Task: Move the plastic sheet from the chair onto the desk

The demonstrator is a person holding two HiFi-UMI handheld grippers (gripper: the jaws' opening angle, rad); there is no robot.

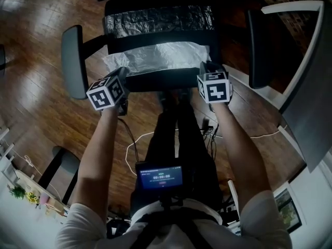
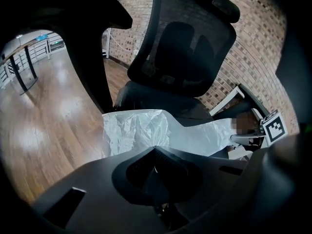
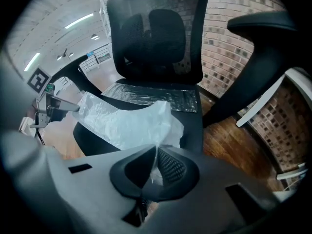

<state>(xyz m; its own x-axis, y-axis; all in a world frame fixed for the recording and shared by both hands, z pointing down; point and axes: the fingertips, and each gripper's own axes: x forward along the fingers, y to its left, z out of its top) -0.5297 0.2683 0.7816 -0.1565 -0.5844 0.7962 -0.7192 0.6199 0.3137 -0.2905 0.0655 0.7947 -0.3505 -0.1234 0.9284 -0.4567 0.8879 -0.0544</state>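
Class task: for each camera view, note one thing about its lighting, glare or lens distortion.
Head view: dim overall, with glare on the wooden floor. Left gripper view: fisheye bending, black corners, floor sheen washed out. Right gripper view: the brick wall curves, and the plastic sheet is brightest.

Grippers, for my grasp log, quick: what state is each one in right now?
Left gripper: closed on the plastic sheet, at its near edge.
Right gripper: closed on the plastic sheet too.
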